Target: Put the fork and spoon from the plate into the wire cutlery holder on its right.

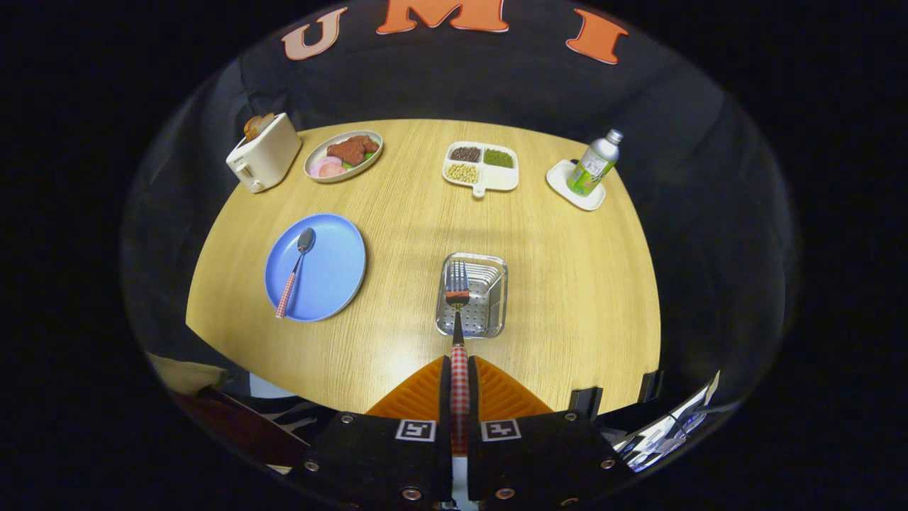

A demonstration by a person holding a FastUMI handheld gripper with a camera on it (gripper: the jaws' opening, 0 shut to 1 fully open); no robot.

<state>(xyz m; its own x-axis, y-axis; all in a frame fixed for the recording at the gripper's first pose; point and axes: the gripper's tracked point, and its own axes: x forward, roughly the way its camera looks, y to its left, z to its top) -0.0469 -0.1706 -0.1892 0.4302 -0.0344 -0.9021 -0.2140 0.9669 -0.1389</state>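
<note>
My gripper is shut on the red-checked handle of the fork, held between the orange fingers. The fork points forward, its tines hanging over the metal wire cutlery holder just ahead of the fingers. To the holder's left lies the blue plate. On the plate rests the spoon, with a matching checked handle and its bowl pointing away from me.
Along the far side of the round wooden table stand a cream toaster, an oval dish of food, a divided tray of beans and a bottle on a white coaster.
</note>
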